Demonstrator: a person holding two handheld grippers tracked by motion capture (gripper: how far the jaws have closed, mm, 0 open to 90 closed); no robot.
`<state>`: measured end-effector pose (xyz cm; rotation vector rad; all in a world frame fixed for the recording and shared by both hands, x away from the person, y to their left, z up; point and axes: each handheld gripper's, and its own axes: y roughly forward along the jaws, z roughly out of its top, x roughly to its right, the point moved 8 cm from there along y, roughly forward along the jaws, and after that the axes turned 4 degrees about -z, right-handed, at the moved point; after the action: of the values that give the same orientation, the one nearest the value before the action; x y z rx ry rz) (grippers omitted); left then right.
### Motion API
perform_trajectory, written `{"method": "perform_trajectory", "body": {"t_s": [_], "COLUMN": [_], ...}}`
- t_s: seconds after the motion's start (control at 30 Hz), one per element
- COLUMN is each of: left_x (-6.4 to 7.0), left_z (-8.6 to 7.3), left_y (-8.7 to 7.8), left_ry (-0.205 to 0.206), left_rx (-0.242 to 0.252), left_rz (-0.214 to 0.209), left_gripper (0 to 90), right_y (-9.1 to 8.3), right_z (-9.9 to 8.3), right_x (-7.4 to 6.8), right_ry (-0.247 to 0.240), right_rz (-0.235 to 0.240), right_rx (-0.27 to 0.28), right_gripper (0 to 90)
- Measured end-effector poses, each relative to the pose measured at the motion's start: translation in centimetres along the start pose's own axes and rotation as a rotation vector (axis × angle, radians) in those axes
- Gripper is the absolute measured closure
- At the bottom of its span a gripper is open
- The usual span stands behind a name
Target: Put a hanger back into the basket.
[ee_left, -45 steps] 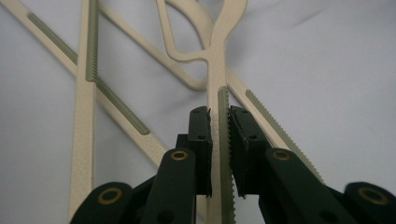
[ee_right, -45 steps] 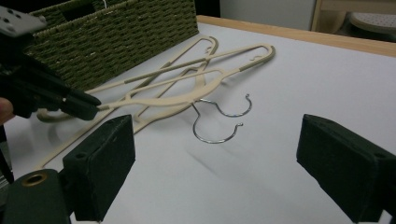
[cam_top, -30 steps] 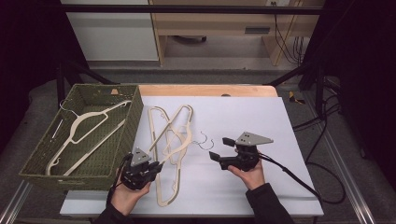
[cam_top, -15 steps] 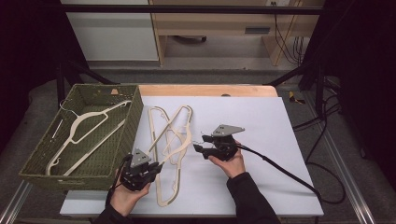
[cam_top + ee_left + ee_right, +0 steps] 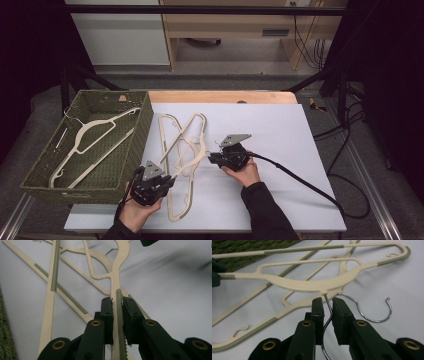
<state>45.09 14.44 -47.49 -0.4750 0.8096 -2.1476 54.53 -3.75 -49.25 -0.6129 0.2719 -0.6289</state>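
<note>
Two cream plastic hangers lie crossed on the white table point(image 5: 300, 150). My left gripper point(image 5: 168, 180) point(image 5: 117, 305) is shut on one arm of the upper hanger point(image 5: 193, 155) point(image 5: 115, 277), near its ribbed green strip. My right gripper point(image 5: 213, 159) point(image 5: 326, 305) sits at the same hanger's neck. Its jaws are pressed on the wire hook point(image 5: 329, 310), which runs down between them. The lower hanger point(image 5: 164, 134) lies flat beneath, and its own wire hook point(image 5: 374, 320) rests on the table just right of my right jaws.
A green woven basket point(image 5: 144, 125) stands at the table's left with a third cream hanger point(image 5: 95, 134) lying inside. A black cable point(image 5: 300, 180) trails from my right gripper toward the table's right front corner. A wooden strip point(image 5: 225, 96) runs along the far edge.
My right gripper has moved left and slightly forward to the hanger's neck, and its jaws now hold the wire hook. My left gripper has stayed on the hanger arm.
</note>
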Motion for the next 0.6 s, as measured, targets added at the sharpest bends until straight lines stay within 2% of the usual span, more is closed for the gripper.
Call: {"method": "perform_trajectory", "body": {"t_s": [0.17, 0.23, 0.27, 0.4, 0.53, 0.6], "left_x": [0.08, 0.03, 0.02, -0.09, -0.04, 0.00], "left_z": [-0.14, -0.27, -0.24, -0.33, -0.32, -0.36], "left_y": [0.00, 0.01, 0.09, -0.10, -0.02, -0.05], "left_ry": [-0.003, 0.004, -0.008, -0.010, -0.010, -0.006], "left_rx": [0.002, -0.004, 0.009, 0.005, 0.011, 0.005], "left_rz": [-0.008, -0.003, -0.005, -0.008, -0.008, -0.009], "left_gripper": [79.3, 79.3, 79.3, 79.3, 79.3, 79.3], "right_y": [0.24, 0.18, 0.07, 0.02, 0.43, 0.68], "right_z": [-0.29, -0.27, -0.16, 0.02, 0.12, 0.04], "right_x": [-0.07, 0.00, -0.02, -0.03, 0.01, 0.05], "right_ry": [-0.007, -0.010, -0.013, -0.010, 0.008, 0.011], "right_rz": [0.001, -0.009, 0.009, 0.028, 0.018, 0.031], "right_rx": [-0.015, -0.013, -0.005, 0.003, 0.025, 0.025], "right_gripper": [82.9, 88.0, 88.0, 87.7, 83.8, 86.1]}}
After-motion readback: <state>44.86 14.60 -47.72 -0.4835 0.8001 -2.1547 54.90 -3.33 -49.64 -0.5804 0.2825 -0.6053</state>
